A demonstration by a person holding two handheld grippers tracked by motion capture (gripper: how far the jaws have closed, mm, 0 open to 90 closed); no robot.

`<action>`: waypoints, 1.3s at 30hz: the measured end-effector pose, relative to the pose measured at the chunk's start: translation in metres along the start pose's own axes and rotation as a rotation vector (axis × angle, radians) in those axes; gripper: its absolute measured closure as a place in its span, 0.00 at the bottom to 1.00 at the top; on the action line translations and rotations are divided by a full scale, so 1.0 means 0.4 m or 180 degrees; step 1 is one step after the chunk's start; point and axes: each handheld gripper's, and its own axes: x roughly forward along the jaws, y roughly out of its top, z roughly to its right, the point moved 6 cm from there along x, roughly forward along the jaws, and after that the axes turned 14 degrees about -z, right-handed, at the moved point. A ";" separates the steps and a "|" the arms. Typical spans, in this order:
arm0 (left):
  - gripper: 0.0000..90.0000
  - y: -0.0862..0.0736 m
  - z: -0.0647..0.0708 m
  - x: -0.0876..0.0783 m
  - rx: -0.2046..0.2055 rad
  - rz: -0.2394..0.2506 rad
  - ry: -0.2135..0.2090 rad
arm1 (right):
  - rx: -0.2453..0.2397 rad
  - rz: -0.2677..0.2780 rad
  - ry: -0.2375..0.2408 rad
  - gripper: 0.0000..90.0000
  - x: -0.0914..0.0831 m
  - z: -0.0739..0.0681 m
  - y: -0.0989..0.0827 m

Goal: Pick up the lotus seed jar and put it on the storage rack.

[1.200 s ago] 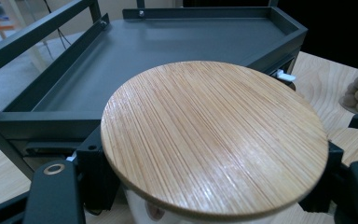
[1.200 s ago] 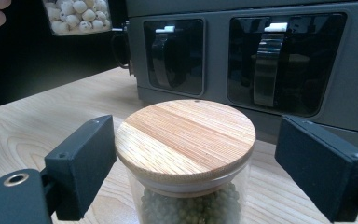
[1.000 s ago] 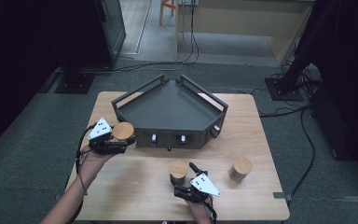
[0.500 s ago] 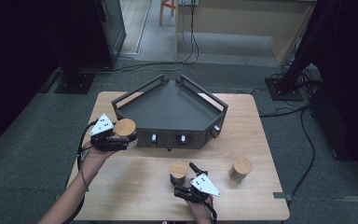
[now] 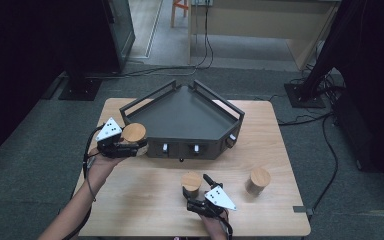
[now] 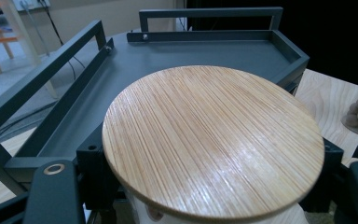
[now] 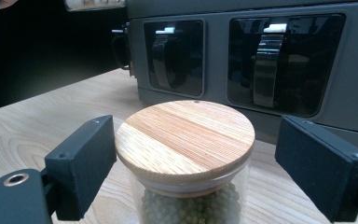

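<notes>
- The left gripper [image 5: 122, 145] clamps a bamboo-lidded glass jar [image 5: 134, 134], lifted at the left wall of the dark grey angular metal tray [image 5: 180, 112]; no jar is inside the tray.
- The right gripper [image 5: 205, 192] stands open around a second wooden-lidded jar of green beans [image 7: 186, 154] on the pale wooden table [image 5: 140, 200]; a third lidded jar [image 5: 257, 181] waits nearby.
- Since a second ago, the held jar has edged toward the tray.
</notes>
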 end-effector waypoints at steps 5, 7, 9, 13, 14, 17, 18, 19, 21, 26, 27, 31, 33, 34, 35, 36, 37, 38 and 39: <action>0.27 0.010 -0.004 -0.001 0.0019 -0.0005 0.0024 | 0.0002 0.0000 0.0002 0.14 0.000 0.000 0.000; 0.27 0.013 -0.006 -0.004 0.0009 0.0016 0.0034 | 0.0006 -0.0019 0.0009 0.14 0.000 0.001 0.002; 0.27 0.015 -0.008 -0.005 0.0016 0.0019 0.0037 | 0.0006 -0.0024 0.0010 0.14 0.000 0.001 0.002; 0.27 0.020 -0.011 -0.007 0.0011 0.0022 0.0048 | 0.0004 -0.0032 0.0008 0.14 0.000 0.001 0.003; 0.27 0.021 -0.012 -0.006 0.0003 0.0029 0.0049 | 0.0004 -0.0032 0.0008 0.14 0.000 0.001 0.003; 0.27 0.024 -0.016 -0.007 -0.0002 0.0030 0.0043 | 0.0002 -0.0032 0.0006 0.14 0.000 0.001 0.003; 0.27 0.024 -0.016 -0.006 -0.0004 0.0039 0.0047 | 0.0002 -0.0032 0.0006 0.14 0.000 0.001 0.003; 0.27 0.026 -0.017 -0.005 -0.0004 0.0037 0.0052 | 0.0003 -0.0034 0.0007 0.14 0.000 0.001 0.003; 0.27 0.030 -0.018 -0.003 -0.0009 0.0037 0.0059 | 0.0003 -0.0034 0.0007 0.14 0.000 0.001 0.003; 0.27 0.040 -0.022 0.003 -0.0031 0.0063 0.0057 | 0.0005 -0.0027 0.0008 0.14 0.000 0.001 0.002; 0.27 0.043 -0.022 0.004 -0.0031 0.0058 0.0059 | 0.0005 -0.0027 0.0008 0.14 0.000 0.001 0.002; 0.27 0.053 -0.023 0.005 -0.0014 0.0058 0.0073 | 0.0005 -0.0019 0.0008 0.14 0.000 0.001 0.001; 0.27 0.056 -0.022 0.007 -0.0008 0.0065 0.0072 | 0.0007 -0.0014 0.0008 0.14 0.000 0.001 0.001; 0.27 0.058 -0.022 0.007 0.0009 0.0052 0.0076 | 0.0007 -0.0012 0.0009 0.14 -0.001 0.001 0.001; 0.27 0.060 -0.022 0.008 0.0024 0.0042 0.0083 | 0.0007 -0.0012 0.0010 0.14 -0.001 0.002 0.001; 0.27 0.061 -0.022 0.009 0.0028 0.0038 0.0085 | 0.0007 -0.0012 0.0010 0.14 -0.001 0.002 0.001; 0.27 0.062 -0.024 0.010 0.0000 0.0048 0.0065 | 0.0011 -0.0013 0.0010 0.14 -0.001 0.001 0.001; 0.27 0.062 -0.024 0.010 0.0000 0.0048 0.0065 | 0.0011 -0.0013 0.0010 0.14 -0.001 0.001 0.001; 0.27 0.062 -0.025 0.010 0.0001 0.0050 0.0062 | 0.0010 -0.0013 0.0010 0.14 -0.001 0.001 0.001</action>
